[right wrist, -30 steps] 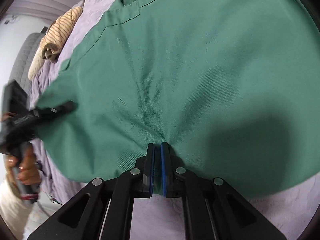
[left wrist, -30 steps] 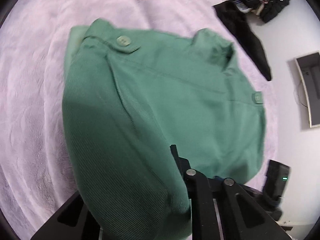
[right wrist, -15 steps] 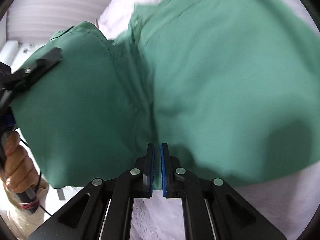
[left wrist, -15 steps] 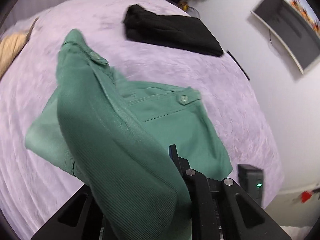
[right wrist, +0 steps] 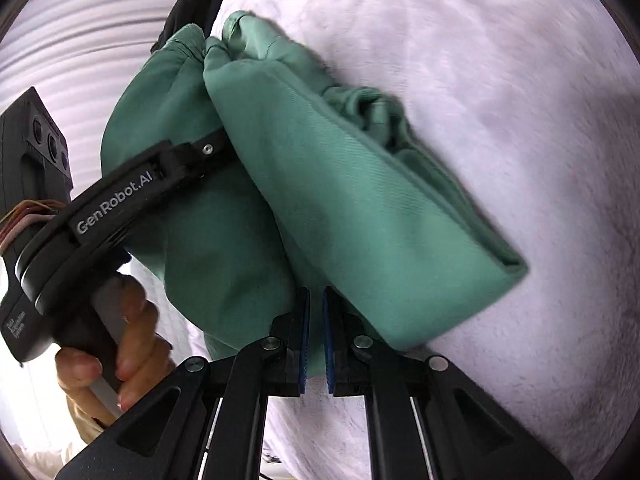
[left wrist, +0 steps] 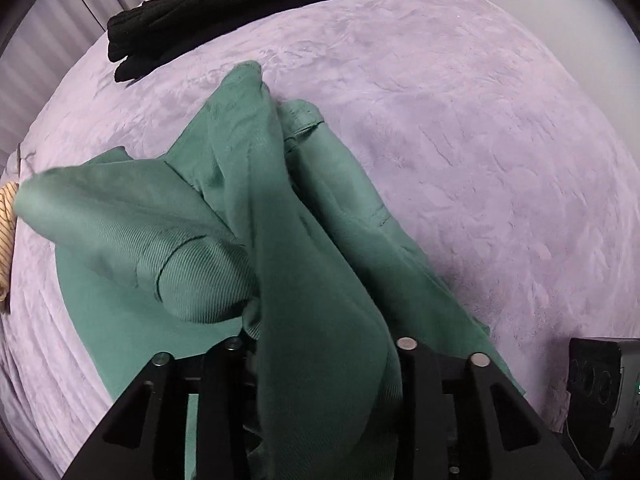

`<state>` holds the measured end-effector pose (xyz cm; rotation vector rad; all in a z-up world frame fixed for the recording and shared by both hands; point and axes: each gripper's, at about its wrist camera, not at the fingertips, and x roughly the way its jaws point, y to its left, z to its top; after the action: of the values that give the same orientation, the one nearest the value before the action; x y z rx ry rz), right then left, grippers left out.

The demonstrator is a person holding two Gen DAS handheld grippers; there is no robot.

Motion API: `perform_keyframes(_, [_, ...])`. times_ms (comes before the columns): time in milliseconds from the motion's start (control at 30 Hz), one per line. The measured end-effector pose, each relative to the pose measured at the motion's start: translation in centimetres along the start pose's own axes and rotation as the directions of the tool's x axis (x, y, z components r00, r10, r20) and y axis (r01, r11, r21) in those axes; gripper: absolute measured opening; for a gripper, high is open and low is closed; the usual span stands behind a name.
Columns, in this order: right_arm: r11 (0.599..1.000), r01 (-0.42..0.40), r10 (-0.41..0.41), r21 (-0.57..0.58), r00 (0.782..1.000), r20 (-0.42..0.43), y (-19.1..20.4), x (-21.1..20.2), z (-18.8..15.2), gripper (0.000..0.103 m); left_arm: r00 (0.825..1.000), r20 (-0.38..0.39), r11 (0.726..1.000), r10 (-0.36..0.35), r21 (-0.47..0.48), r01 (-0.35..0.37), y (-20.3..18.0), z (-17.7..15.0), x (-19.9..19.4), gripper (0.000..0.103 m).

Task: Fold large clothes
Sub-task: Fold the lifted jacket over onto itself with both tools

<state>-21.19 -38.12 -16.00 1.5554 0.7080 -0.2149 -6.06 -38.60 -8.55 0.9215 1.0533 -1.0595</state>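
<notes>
A green garment [left wrist: 280, 216] hangs bunched and doubled over above a lilac bed cover [left wrist: 480, 128]. My left gripper [left wrist: 320, 344] is shut on the garment's edge; cloth drapes over its fingers and hides the tips. In the right wrist view the garment [right wrist: 352, 200] hangs in thick folds, its far end sagging toward the bed cover [right wrist: 520, 80]. My right gripper [right wrist: 315, 300] is shut on the garment's near edge, blue pads pinching the cloth. The left gripper [right wrist: 212, 148] shows there at the left, clamped on the cloth close beside mine.
A folded black garment [left wrist: 240, 4] lies at the far edge of the bed. A striped beige cloth [left wrist: 6, 232] lies at the left edge. The right gripper's body [left wrist: 600, 400] shows at the lower right. A hand [right wrist: 120, 352] holds the left gripper's handle.
Both grippers lifted the green garment off the bed and came close together, so the flat spread cloth is now doubled and hanging in folds.
</notes>
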Motion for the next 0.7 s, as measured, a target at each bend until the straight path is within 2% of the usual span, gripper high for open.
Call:
perform_keyframes(33, [1.0,-0.007,0.007,0.003,1.0,0.0,-0.3,-0.2,0.1,0.007,1.0,0.012,1.0,-0.007,0.009,0.007,-0.4,0.1,-0.2,0.054])
perform_keyframes(267, [1.0,-0.019,0.02,0.017,1.0,-0.019,-0.7,0.0,0.8,0.007,0.998,0.069,0.994,-0.004,0.106,-0.003,-3.5,0.4,-1.0,0.055])
perform_keyframes(300, [1.0,-0.02,0.021,0.02,1.0,-0.022,-0.8,-0.1,0.9,0.007,0.997,0.077,0.995,-0.027,0.099,0.019,-3.3,0.2,-1.3,0.071])
perform_keyframes(333, [1.0,-0.021,0.021,0.022,0.999,-0.023,-1.1,-0.1,0.8,0.007,0.995,0.082,0.995,-0.061,0.08,0.054,-2.8,-0.1,-1.9,0.097])
perform_keyframes(367, [0.999,-0.023,0.023,0.025,0.999,-0.024,-1.2,-0.3,0.9,0.007,0.992,0.097,0.995,-0.084,0.058,0.079,-2.2,-0.4,-2.6,0.103])
perform_keyframes(433, [0.999,-0.021,0.022,0.03,1.0,-0.023,-1.4,-0.1,2.3,0.007,0.984,0.147,0.995,-0.1,0.034,0.096,-1.4,-1.0,-4.2,0.103])
perform_keyframes(600, [1.0,0.009,-0.009,0.02,1.0,-0.014,-1.1,-1.1,2.4,0.009,0.977,0.206,0.997,-0.053,-0.049,0.065,3.0,-3.3,-7.3,0.103])
perform_keyframes(700, [0.999,0.039,-0.039,0.007,0.999,-0.002,-0.7,-2.5,2.5,0.025,0.982,0.187,0.991,-0.015,-0.128,0.04,6.3,-6.0,-7.8,0.103])
